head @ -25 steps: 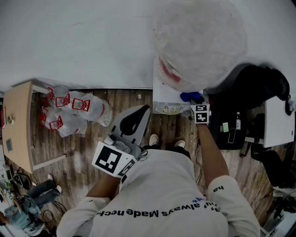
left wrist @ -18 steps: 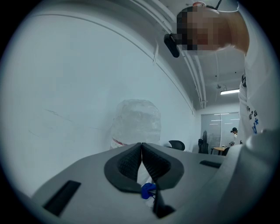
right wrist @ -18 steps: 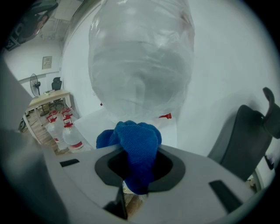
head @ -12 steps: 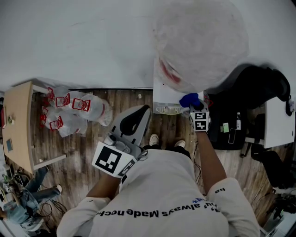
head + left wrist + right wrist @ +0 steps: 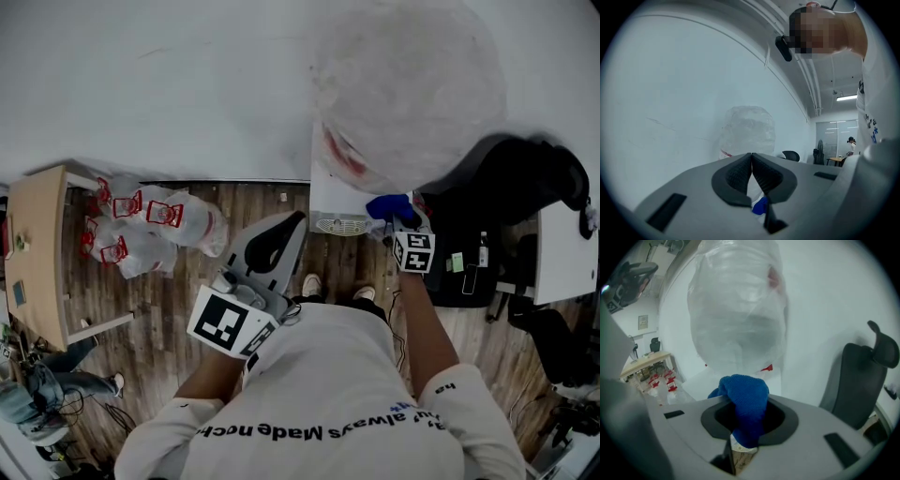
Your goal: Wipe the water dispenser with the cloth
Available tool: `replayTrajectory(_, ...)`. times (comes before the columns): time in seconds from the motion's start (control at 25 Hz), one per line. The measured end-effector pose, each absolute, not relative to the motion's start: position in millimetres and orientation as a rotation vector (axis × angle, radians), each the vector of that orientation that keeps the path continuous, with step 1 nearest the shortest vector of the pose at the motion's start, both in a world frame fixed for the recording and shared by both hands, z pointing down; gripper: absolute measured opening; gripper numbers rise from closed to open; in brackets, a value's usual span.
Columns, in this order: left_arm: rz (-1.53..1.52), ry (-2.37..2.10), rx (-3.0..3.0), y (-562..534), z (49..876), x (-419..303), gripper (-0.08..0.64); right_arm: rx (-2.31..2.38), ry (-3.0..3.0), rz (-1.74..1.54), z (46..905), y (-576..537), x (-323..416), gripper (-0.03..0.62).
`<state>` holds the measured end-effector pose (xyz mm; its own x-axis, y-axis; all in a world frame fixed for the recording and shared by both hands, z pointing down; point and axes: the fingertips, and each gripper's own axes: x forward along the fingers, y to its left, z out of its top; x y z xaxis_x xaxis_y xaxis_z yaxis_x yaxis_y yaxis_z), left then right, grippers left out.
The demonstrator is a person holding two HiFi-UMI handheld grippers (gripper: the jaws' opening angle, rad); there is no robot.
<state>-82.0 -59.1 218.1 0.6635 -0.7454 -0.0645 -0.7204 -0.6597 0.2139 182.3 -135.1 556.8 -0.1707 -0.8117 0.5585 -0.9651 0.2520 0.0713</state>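
The right gripper (image 5: 399, 223) has its jaws clamped on a bunched blue cloth (image 5: 391, 205), and the right gripper view shows the cloth (image 5: 746, 399) bulging up out of the dark pads and filling the gap between them. The cloth sits at the front right corner of the white water dispenser (image 5: 332, 193), just above and beside the dispenser's round drip grille (image 5: 342, 223). I cannot tell whether the cloth actually touches the casing.

The left gripper (image 5: 297, 221) hangs in front of the person's chest, well apart from the cloth. Its ribbed pads (image 5: 740, 172) are pressed together with nothing between them.

A large water bottle (image 5: 405, 82) wrapped in cloudy plastic film tops the dispenser, with a red label showing on its lower left side. The dispenser stands on the wooden floor (image 5: 173, 295) against the white wall (image 5: 169, 84), at the floor's far edge.

A black office chair (image 5: 511, 192) stands just to the dispenser's right. Along the same wall, toward the floor's left edge, lie clear plastic bags with red print (image 5: 150, 220), next to a pale wooden table (image 5: 37, 248). The person's shoes (image 5: 312, 281) stand just in front of the dispenser.
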Motion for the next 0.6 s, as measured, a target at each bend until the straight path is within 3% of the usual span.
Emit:
replayTrajectory(0.36, -0.199, -1.253, 2.685, -71.2, 221.1, -82.2, 0.020, 1.699, -2.035, 0.387, 531.9, -215.1, 255.1, 0.097)
replayTrajectory(0.6, -0.179, -1.308, 2.661, -80.8, 219.8, -83.8, 0.020, 1.544, -2.056, 0.455, 560.3, -256.4, 258.7, 0.097)
